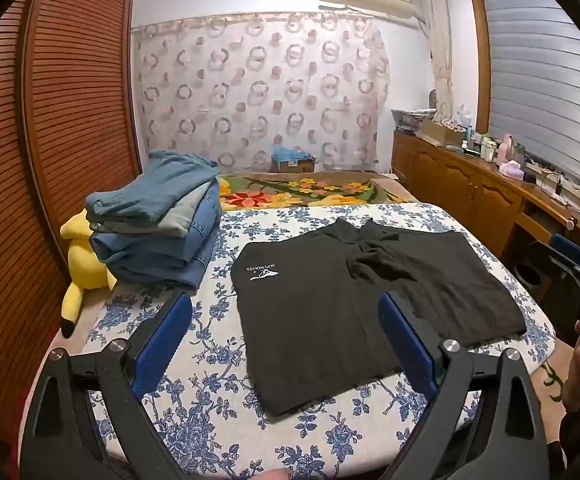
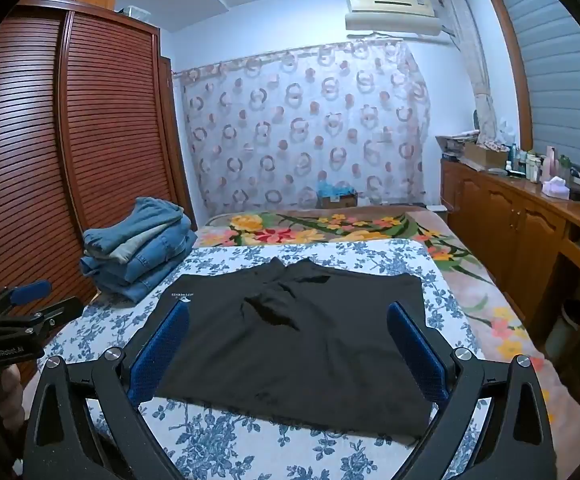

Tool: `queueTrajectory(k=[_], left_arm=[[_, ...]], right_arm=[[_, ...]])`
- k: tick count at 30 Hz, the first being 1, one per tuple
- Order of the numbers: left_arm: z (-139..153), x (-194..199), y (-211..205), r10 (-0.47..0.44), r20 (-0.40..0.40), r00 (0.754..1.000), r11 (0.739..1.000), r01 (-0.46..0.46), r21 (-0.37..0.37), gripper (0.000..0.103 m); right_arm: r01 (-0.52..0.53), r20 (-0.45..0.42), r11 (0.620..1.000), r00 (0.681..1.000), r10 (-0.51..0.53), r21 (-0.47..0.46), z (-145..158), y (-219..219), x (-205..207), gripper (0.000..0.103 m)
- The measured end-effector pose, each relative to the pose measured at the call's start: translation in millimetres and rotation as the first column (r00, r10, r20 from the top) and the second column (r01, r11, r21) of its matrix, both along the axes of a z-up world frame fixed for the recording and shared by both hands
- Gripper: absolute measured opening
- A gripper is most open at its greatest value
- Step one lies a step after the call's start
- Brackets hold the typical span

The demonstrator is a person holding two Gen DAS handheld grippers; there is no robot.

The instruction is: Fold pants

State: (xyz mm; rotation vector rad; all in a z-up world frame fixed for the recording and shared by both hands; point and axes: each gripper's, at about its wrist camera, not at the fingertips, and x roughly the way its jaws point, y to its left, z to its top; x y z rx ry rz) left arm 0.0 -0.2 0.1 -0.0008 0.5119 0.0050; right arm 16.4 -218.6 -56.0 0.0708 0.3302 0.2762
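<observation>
We've got both claws, left gripper (image 1: pixel 285 344) and right gripper (image 2: pixel 287 350), spread wide and empty above the black shorts (image 1: pixel 354 300). Risk: pinching the floral sheet (image 1: pixel 209 360) too, or grabbing just one layer so the fold skews.

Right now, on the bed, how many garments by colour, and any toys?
Black fabric shorts, spread flat on the floral sheet: 1
Blue denim pieces, folded in a stack: about 4, layers hard to separate
Yellow plush toy: 1
Total: about 6
</observation>
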Motion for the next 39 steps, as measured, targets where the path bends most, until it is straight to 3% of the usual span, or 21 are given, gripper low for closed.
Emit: queueTrajectory(k=[39], left_arm=[[2.5,-0.1,3.0,-0.005,0.013,1.000,1.000,0.005,0.001,0.095]], right_arm=[[-0.014,0.015,1.000,1.000,0.015,-0.016,-0.9,1.1,1.2,0.099]])
